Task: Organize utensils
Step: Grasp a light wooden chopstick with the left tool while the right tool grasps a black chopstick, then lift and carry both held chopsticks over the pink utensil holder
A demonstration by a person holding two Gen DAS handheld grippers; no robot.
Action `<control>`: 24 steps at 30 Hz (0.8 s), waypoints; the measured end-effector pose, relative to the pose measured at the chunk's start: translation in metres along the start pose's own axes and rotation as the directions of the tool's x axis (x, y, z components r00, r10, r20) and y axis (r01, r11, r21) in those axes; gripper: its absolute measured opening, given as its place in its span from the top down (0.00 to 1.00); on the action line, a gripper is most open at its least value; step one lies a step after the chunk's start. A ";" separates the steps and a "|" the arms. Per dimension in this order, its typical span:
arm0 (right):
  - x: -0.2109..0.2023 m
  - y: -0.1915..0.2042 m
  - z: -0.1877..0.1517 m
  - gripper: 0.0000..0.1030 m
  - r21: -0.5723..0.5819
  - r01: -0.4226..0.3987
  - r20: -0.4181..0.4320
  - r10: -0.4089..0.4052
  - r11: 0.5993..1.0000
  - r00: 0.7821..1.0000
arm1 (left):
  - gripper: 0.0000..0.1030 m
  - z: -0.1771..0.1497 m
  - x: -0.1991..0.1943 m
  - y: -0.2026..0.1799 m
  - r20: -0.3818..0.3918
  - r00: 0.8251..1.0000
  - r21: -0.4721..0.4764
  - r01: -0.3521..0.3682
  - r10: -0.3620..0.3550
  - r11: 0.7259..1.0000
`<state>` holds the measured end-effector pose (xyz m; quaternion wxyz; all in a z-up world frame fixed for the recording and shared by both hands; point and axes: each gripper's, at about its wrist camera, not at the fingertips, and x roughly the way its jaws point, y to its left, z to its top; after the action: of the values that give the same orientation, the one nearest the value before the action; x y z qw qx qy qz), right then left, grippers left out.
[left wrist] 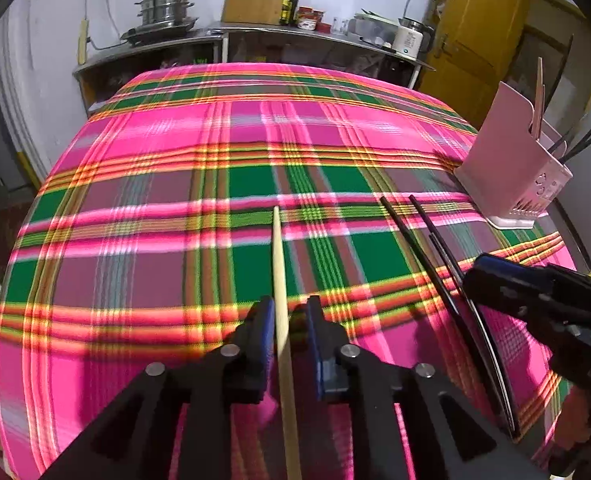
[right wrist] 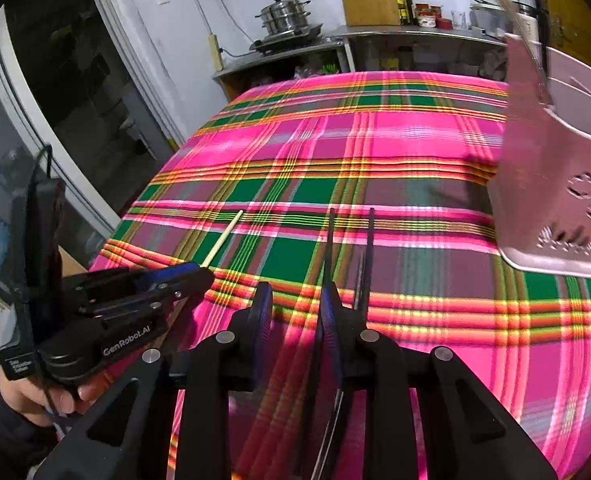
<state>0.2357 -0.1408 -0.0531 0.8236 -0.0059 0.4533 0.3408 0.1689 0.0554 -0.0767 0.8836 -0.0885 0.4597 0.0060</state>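
Left wrist view, left gripper (left wrist: 289, 312): I see it narrow, jaws either side of the pale wooden chopstick (left wrist: 280, 280); the left pad looks to touch the stick and a slim gap shows on the right, so I cannot tell whether it grips.
Left wrist view, pale wooden chopstick: runs up between my jaws, its tip out over the plaid cloth (left wrist: 175, 160) of the desk.
Left wrist view, black chopsticks (left wrist: 423, 248): a pair on the cloth toward the desk's right edge, near ends by the right gripper (left wrist: 479, 280).
Left wrist view, pink utensil holder (left wrist: 507, 168): upright at the right edge, dark sticks and a pale one standing in it.
Right wrist view, right gripper (right wrist: 295, 300): about half spread; the black chopsticks (right wrist: 369, 248) run along the right jaw's outer side, one seems behind its pad; grip unclear.
Right wrist view, left gripper (right wrist: 191, 276): near the desk's left edge, a hand (right wrist: 55, 396) on it, the pale wooden chopstick (right wrist: 225, 240) jutting from its tip.
Right wrist view, pink utensil holder (right wrist: 555, 184): close at the right edge.
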 end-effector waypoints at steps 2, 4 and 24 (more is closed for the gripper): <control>0.008 0.000 0.002 0.75 0.000 0.007 -0.016 -0.007 1.000 1.000 | 0.82 0.003 0.002 -0.001 0.002 1.000 0.007 -0.001 0.001 1.000; 0.015 0.000 0.005 0.78 0.000 0.013 -0.028 -0.013 1.000 1.000 | 0.82 0.005 0.005 -0.001 0.002 1.000 0.015 0.000 0.000 1.000; 0.048 -0.005 0.020 0.94 -0.008 0.092 -0.094 -0.093 0.996 0.991 | 0.94 0.018 0.014 -0.005 -0.002 0.999 0.068 -0.035 0.035 0.997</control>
<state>0.2707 -0.1109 -0.0788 0.8161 -0.0447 0.4903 0.3026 0.1921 0.0528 -0.0777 0.8851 -0.0505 0.4627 0.0057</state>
